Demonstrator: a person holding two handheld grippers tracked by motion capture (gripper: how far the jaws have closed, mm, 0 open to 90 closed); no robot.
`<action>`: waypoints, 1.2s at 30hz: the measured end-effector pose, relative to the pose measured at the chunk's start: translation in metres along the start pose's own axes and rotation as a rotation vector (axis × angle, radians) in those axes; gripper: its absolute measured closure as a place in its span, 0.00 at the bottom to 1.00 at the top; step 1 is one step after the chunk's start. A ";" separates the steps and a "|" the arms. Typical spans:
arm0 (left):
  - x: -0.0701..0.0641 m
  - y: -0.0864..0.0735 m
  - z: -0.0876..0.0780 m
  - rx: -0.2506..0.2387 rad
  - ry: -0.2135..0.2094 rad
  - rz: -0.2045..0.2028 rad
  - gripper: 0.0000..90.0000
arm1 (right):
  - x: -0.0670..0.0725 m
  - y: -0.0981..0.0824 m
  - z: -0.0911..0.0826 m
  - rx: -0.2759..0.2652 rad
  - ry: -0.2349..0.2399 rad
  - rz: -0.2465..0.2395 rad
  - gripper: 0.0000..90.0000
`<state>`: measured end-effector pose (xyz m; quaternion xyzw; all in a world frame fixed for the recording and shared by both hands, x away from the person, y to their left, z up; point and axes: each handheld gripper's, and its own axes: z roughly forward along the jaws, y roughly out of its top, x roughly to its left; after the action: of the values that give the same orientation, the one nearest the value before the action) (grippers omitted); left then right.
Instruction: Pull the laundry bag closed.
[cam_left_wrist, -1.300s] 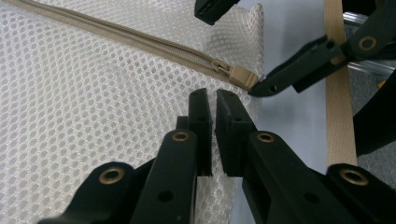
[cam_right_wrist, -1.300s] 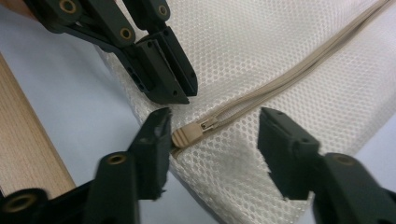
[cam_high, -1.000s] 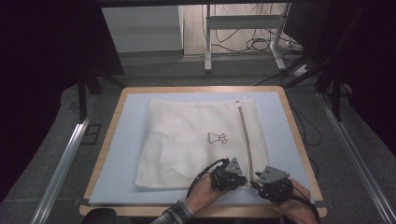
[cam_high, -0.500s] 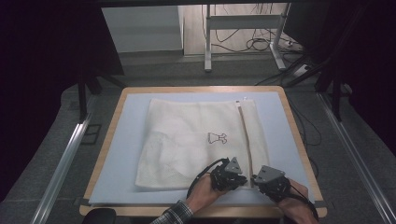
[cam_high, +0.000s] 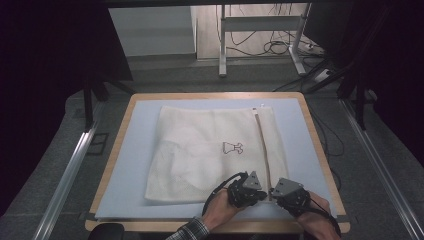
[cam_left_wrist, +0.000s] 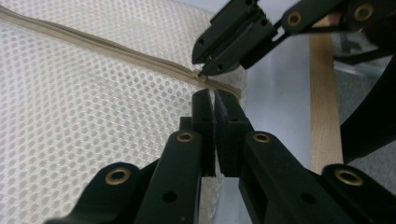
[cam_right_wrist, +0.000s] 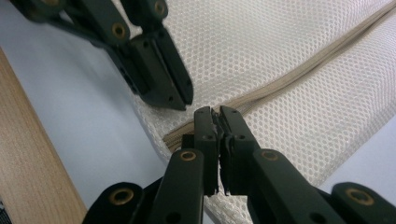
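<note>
Pinching mesh bag (cam_high: 210, 150) by its zipper (cam_high: 263, 150), both grippers' fingers closed; small printed logo (cam_high: 232, 147), prob. no legible text.

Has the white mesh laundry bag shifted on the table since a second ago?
No. The white mesh laundry bag lies at the same spot against the table's wooden rim.

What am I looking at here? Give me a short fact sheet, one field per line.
Setting: pale blue mat on a wood-edged table
Main item: white mesh laundry bag, lying flat
Detail: beige zipper running along the bag's right side; small dark logo mid-bag
Left gripper: jaws shut on the bag's mesh at the near end of the zipper
Right gripper: jaws shut at the zipper's near end, apparently on the zipper pull
Who: a person's two hands, at the near edge
Likely aim: probably opening the zipper
</note>
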<state>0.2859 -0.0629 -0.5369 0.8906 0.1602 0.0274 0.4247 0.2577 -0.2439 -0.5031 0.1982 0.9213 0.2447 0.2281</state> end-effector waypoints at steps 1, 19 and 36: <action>0.000 0.000 0.000 0.002 -0.004 -0.001 0.99 | 0.000 0.000 0.000 0.000 0.000 0.001 0.95; 0.001 0.000 0.001 0.011 -0.012 -0.004 1.00 | -0.007 0.005 0.007 0.004 -0.045 -0.019 0.95; -0.001 -0.001 0.000 0.017 0.012 0.032 1.00 | -0.020 0.007 0.013 -0.007 -0.047 0.013 0.95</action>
<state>0.2851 -0.0627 -0.5373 0.8966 0.1485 0.0382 0.4155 0.2822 -0.2430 -0.5028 0.2089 0.9136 0.2447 0.2487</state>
